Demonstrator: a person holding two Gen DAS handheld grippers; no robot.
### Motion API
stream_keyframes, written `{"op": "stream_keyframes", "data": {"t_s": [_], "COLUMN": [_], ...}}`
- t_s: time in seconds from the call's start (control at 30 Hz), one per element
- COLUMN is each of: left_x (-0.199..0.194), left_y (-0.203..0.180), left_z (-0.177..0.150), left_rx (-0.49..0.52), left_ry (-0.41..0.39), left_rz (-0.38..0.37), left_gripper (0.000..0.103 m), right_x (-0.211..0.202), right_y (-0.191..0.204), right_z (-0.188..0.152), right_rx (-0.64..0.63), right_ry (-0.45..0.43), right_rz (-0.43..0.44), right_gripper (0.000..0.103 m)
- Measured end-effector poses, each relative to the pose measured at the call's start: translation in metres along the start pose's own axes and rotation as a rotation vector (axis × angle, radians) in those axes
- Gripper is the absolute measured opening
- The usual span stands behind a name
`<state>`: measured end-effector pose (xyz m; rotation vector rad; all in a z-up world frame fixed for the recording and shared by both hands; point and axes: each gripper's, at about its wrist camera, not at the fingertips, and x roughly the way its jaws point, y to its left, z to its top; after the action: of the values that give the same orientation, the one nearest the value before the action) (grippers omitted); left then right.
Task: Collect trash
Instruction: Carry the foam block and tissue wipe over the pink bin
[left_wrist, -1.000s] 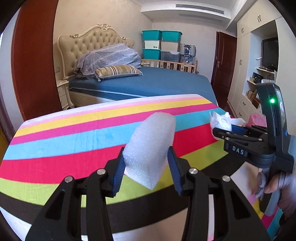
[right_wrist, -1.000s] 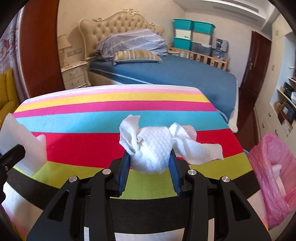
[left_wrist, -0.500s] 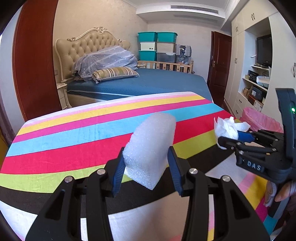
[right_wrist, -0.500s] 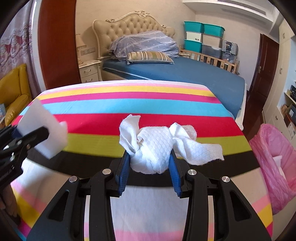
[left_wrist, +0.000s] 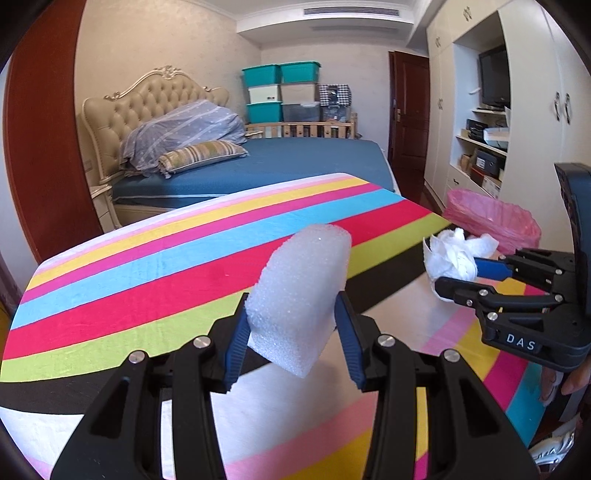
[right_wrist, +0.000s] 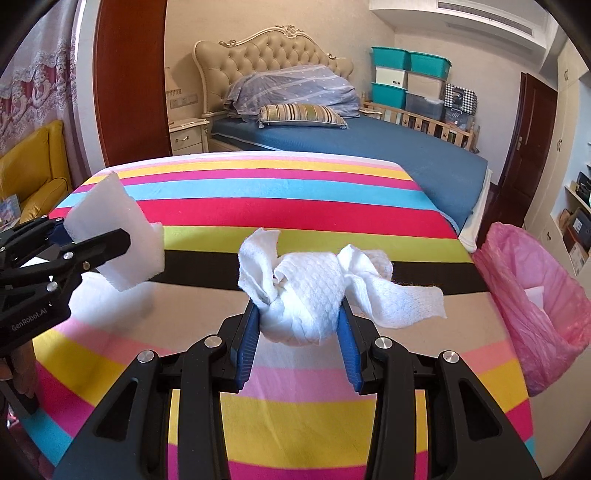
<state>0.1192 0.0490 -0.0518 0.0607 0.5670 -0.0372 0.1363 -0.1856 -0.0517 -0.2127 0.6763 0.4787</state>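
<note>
Over the striped table (right_wrist: 295, 206), both my claws have swung toward the pink-lined bin (right_wrist: 535, 295) — trash in hand.

Left claw (left_wrist: 293, 325) pinches a foam block (left_wrist: 303, 291), right claw (right_wrist: 299, 325) a crumpled tissue (right_wrist: 314, 291) — drop-off looks next.

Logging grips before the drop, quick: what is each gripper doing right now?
Left gripper: closed on the white foam block.
Right gripper: closed on the crumpled white tissue.

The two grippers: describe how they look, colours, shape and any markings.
Both the left gripper and the right gripper are matt black plastic, with two angular forked fingers that carry silver screw heads and ridged blue pads. Seen from the side, the right one bears white letters "DAS" and an upright black handle; the left one reads "GenRobot.AI". No cables show.
</note>
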Motion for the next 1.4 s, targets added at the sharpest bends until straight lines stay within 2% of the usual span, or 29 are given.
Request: {"op": "stream_keyframes", "data": {"t_s": [0.4,0.73,1.07,1.4], "left_x": [-0.002,0.009,0.034,0.067], "left_y": [-0.037,-0.074,-0.124,-0.189], "left_z": [-0.003,0.009,0.036,0.088], "left_rx": [0.065,0.110,0.146,0.192], "left_ry": [0.018,0.046,0.072,0.057], "left_rz": [-0.065,-0.153,-0.255,-0.335], "left_gripper": [0.044,0.044,0.044,0.044], "right_x": [-0.030,-0.053,-0.073,-0.088], "right_y": [-0.022,-0.054,-0.116,-0.192], "right_z": [-0.015,-0.019,-0.023,-0.018], "right_rx": [0.011,0.056,0.130,0.193], "right_ry": [-0.039,-0.079,-0.098,-0.109], "right_rz": [-0.020,-0.047,-0.119,-0.203], "right_gripper": [0.039,0.039,0.039,0.039]}}
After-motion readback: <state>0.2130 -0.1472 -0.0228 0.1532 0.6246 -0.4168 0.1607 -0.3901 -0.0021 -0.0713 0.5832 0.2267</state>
